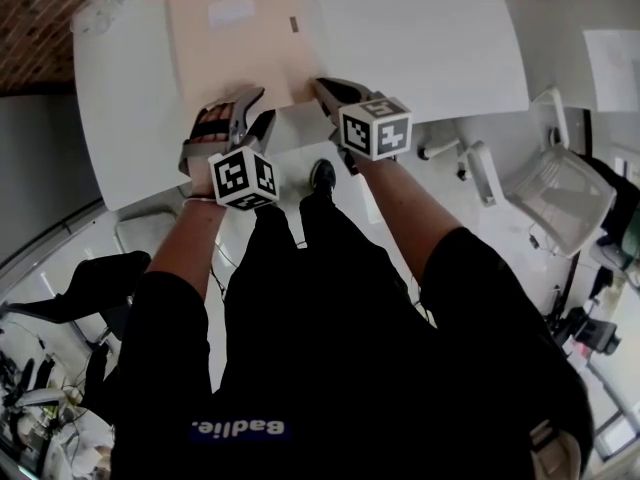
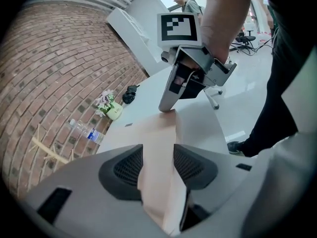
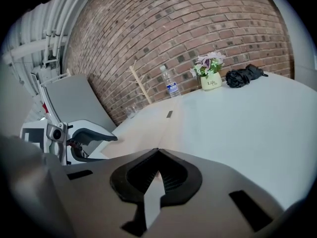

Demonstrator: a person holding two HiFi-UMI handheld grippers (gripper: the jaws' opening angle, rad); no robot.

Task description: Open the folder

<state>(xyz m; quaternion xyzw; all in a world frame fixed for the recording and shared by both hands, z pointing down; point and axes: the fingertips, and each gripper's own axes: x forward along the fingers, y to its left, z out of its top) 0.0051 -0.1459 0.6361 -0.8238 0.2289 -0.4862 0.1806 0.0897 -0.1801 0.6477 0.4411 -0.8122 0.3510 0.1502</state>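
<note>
A pale beige folder (image 1: 240, 48) lies flat and closed on the white table (image 1: 420, 38), its near edge at the table's front. My left gripper (image 1: 258, 106) stands open at that near edge; in the left gripper view the folder (image 2: 148, 133) runs between the two pads without being pressed. My right gripper (image 1: 320, 86) is shut, with its tip down on the folder's near right corner, as the left gripper view shows (image 2: 167, 105). In the right gripper view the jaws (image 3: 158, 151) meet at the tip, and the folder (image 3: 143, 130) stretches away to the left.
Along the brick wall stand a water bottle (image 3: 171, 87), a small flower pot (image 3: 210, 78) and a black bundle (image 3: 245, 75). A white chair (image 1: 560, 193) and a second table (image 1: 590, 38) are at the right. A person (image 2: 185, 1) stands far off.
</note>
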